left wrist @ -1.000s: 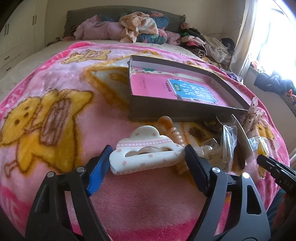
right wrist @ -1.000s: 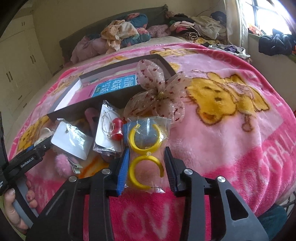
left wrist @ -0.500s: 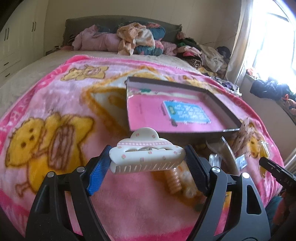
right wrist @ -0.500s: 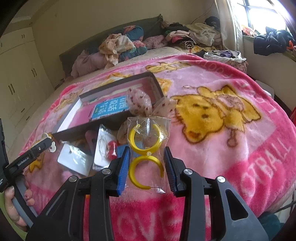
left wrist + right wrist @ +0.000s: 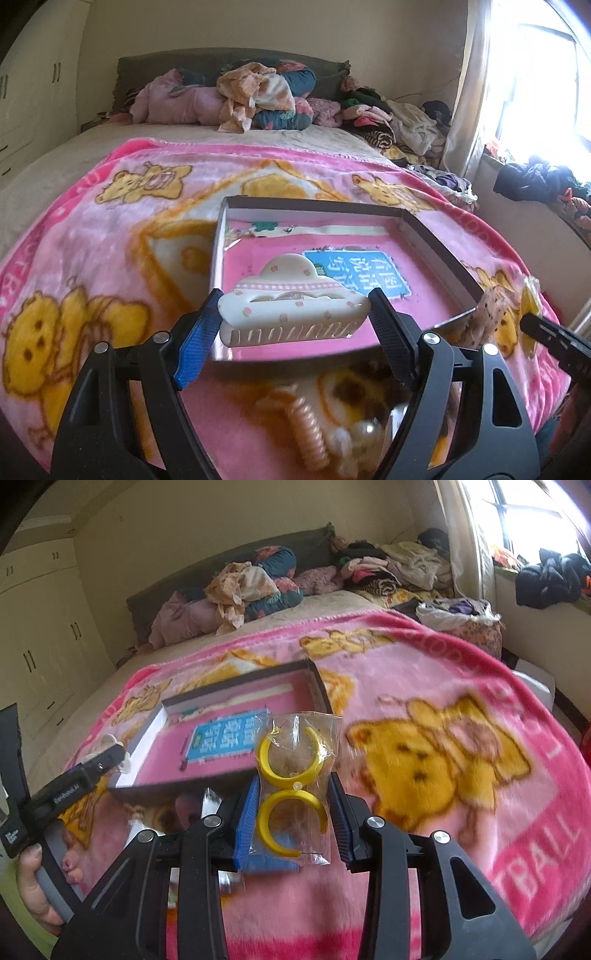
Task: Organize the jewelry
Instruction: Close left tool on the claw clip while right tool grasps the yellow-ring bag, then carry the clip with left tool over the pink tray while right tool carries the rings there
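Both pieces go to the box (image 5: 436, 240) on the bed.
Left tool (image 5: 293, 321) clamps the hair clip (image 5: 291, 308), right tool (image 5: 293, 812) the earring packet (image 5: 295, 775); lower them over the near edge before letting go.

Bright window (image 5: 535, 92) right — cream walls, white wardrobe (image 5: 40, 627) left.

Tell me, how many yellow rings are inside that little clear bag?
2. The upper yellow ring sits above the right gripper; the lower ring lies between its fingers, both inside the clear bag. None seems hidden.
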`<state>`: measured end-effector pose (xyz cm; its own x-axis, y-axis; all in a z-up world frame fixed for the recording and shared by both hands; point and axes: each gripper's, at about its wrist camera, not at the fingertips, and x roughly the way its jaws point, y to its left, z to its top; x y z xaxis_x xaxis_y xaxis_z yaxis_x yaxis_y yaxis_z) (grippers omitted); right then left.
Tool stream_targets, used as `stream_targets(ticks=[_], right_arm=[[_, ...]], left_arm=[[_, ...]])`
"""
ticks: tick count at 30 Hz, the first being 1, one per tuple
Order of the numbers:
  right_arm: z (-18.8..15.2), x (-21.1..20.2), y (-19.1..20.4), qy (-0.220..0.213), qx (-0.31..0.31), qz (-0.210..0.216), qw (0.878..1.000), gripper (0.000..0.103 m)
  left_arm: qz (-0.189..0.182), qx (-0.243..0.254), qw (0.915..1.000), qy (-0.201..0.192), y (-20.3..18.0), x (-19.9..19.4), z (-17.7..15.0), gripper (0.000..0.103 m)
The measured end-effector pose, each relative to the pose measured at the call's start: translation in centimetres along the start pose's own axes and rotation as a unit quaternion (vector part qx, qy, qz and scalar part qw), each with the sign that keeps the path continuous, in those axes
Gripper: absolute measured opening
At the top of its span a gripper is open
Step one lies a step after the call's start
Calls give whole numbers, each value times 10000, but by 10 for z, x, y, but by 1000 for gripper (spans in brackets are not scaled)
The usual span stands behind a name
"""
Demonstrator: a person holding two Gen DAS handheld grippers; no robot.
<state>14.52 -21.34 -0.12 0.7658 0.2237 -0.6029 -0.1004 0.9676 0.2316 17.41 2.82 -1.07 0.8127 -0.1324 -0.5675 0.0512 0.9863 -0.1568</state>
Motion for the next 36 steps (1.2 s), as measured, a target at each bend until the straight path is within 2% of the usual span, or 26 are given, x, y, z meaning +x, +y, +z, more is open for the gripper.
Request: stream_targets(ticks=[8,20,26,36], right_arm=[[35,23,5,-17,-168,77,9998,35],[63,68,14,276,-455,228,9983,35],[66,93,17,547,-467,289,9970,35],[48,123,14,972,-478,169,9940,35]], left_arm=[[22,-14,10000,83,-6,20,9,70],[-12,92,9995,312,-10,51,12,70],[-31,102,9989,451,-10,61,10,70],[-27,68,9981,611,-8,73,3,70]])
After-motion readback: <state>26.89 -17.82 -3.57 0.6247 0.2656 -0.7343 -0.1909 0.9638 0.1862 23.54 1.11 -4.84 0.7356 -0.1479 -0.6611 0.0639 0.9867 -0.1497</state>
